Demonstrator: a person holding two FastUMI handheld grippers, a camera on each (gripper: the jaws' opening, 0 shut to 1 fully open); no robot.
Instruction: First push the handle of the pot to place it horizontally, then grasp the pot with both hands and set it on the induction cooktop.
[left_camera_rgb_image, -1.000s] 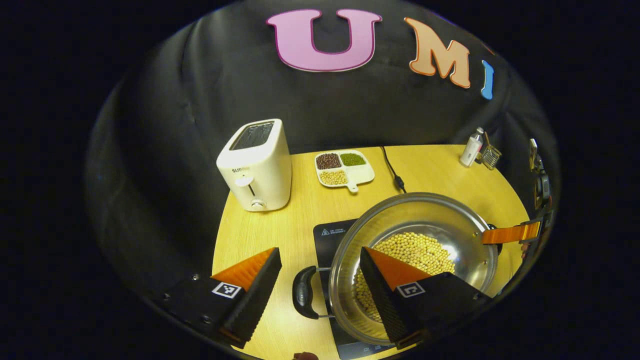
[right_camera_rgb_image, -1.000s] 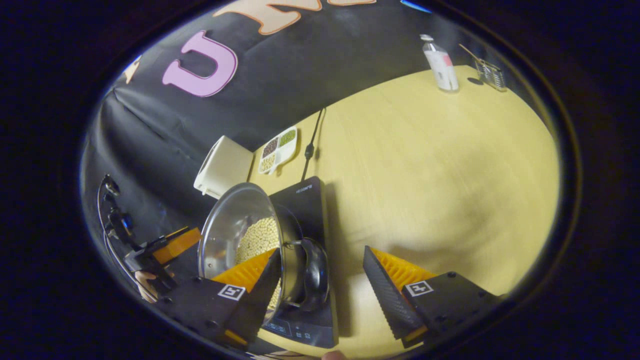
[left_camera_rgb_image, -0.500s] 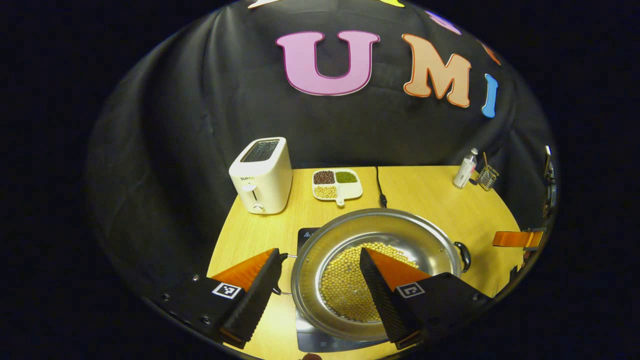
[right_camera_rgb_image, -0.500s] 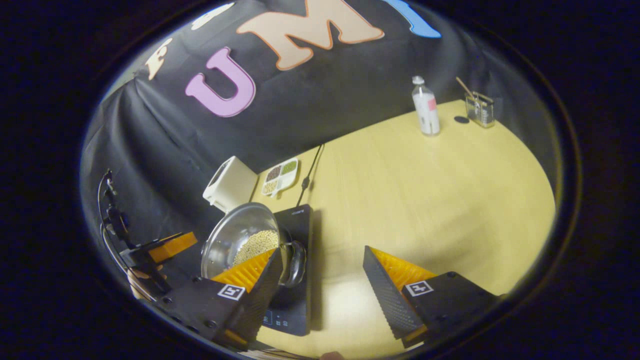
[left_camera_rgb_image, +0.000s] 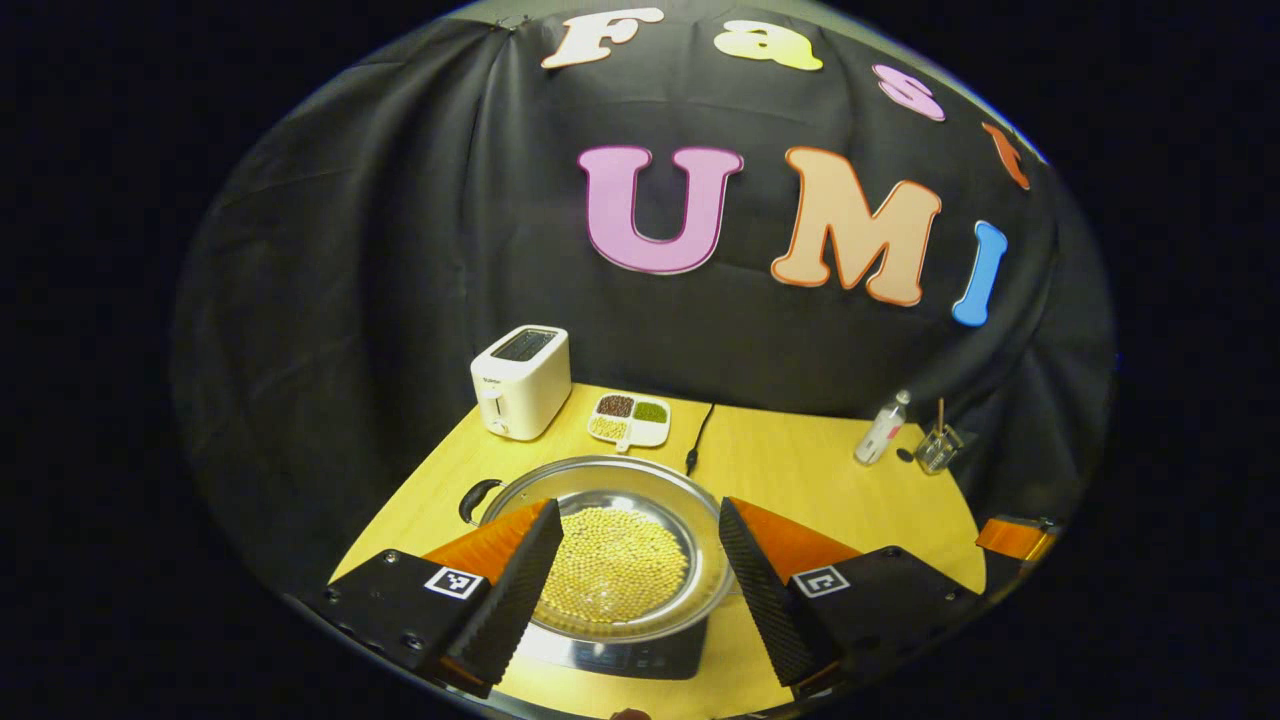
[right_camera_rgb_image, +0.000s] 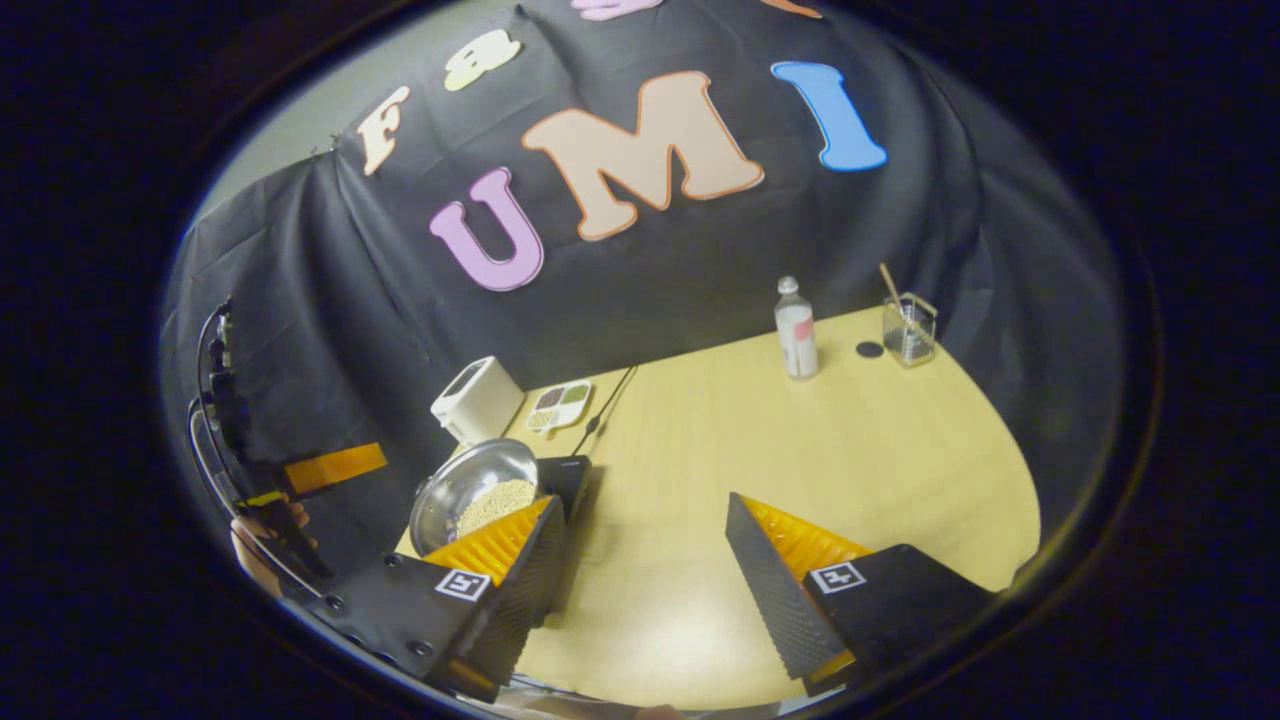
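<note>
Pot (left_camera_rgb_image: 610, 545) of beans sits on the induction cooktop (left_camera_rgb_image: 625, 658), counter (left_camera_rgb_image: 800, 480) front-left. Left gripper (left_camera_rgb_image: 632, 590) and right gripper (right_camera_rgb_image: 640, 575): jaws apart, empty. Toaster (left_camera_rgb_image: 520, 380) at 11 o'clock.

We've pulled both grippers up and back off the shiny steel pot of soybeans (left_camera_rgb_image: 612, 560), now sitting on the black induction cooktop (left_camera_rgb_image: 640, 660).
</note>
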